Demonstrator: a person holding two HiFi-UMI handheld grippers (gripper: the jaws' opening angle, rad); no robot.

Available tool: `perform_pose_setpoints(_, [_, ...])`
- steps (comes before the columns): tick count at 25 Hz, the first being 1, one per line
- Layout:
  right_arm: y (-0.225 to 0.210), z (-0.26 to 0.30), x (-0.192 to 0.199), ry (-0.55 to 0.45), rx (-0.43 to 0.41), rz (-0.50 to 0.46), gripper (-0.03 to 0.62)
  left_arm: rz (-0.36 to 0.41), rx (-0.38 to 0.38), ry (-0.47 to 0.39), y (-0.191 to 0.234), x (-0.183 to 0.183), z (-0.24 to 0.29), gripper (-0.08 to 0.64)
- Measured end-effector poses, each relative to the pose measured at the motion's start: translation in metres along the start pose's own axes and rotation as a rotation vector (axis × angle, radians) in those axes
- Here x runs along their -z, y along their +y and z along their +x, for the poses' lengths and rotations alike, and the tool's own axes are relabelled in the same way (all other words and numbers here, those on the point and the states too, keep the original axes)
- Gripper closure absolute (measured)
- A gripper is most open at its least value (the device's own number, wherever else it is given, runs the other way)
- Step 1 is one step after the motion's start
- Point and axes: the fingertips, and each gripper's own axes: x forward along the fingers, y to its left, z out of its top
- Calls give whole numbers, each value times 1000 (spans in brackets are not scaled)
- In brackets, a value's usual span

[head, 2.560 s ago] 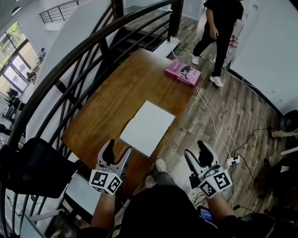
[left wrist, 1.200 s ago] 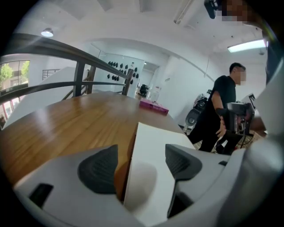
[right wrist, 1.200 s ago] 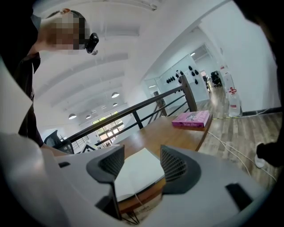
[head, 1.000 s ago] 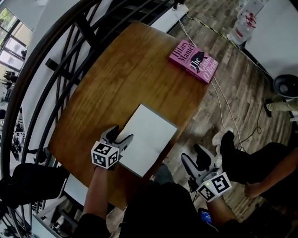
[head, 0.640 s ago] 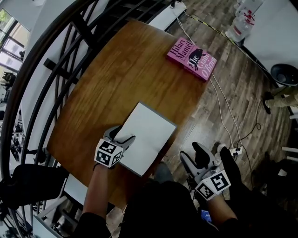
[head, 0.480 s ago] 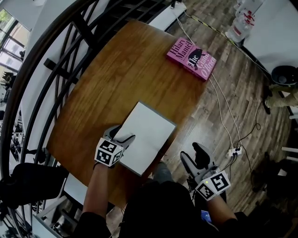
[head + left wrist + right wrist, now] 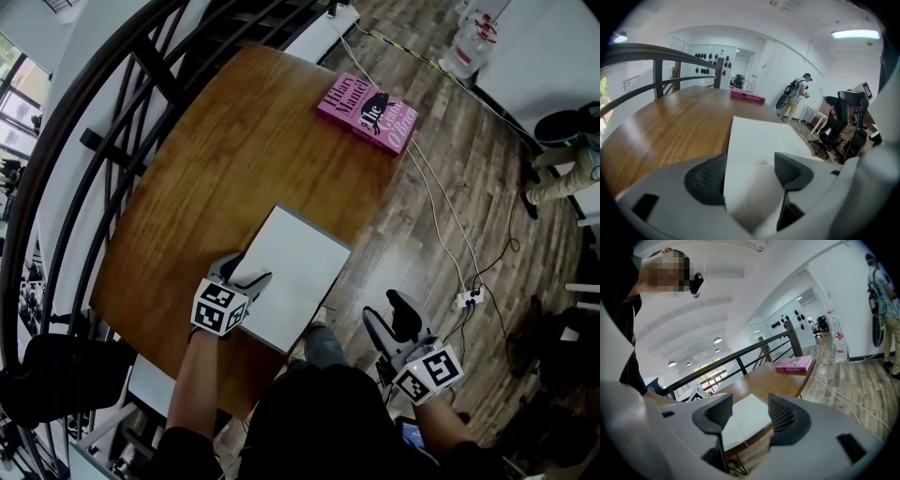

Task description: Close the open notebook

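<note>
Your left gripper (image 7: pixel 246 271) stands with its jaws apart, astride the notebook (image 7: pixel 302 270) at the notebook's 8 o'clock edge. 1 jaw sits over the white page and the other just outside it above the wood; no pad presses on the paper.

The notebook lies open and flat at the 6 o'clock edge of the bench (image 7: pixel 234 159), its near corner reaching the rim. To close it well, I judge you should slip the outer jaw under that edge and take the whole leaf with its cover, not a single sheet. Pinch lightly, then swing it over toward the opposite side and lay it down. A thin page alone would likely curl or crease.

Your right gripper (image 7: pixel 389 313) hangs open and empty at 4 o'clock of the notebook, off the bench and above the floor (image 7: pixel 450 216). Resting it on the far half could stop the notebook sliding off the rim.

The bench is smooth, glossy wood, so paper probably slips easily. A pink book (image 7: pixel 367 110) lies at 1 o'clock, well apart. A black railing (image 7: pixel 103 141) curves along the 9 to 11 o'clock side. White cables (image 7: pixel 436 225) trail over the plank floor at 3 o'clock.
</note>
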Motion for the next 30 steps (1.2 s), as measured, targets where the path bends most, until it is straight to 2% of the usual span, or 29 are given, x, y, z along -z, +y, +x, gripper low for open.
perform_pose_setpoints(22, [5, -42, 4, -43, 62, 4, 357, -15, 42, -14, -42, -2, 16, 233])
perform_pose_setpoints(26, [11, -47, 2, -52, 61, -10, 357, -14, 17, -65, -39, -6, 12, 233])
perform_pose_setpoints(30, [18, -52, -4, -69, 61, -34, 357, -6, -63, -161, -30, -22, -13, 233])
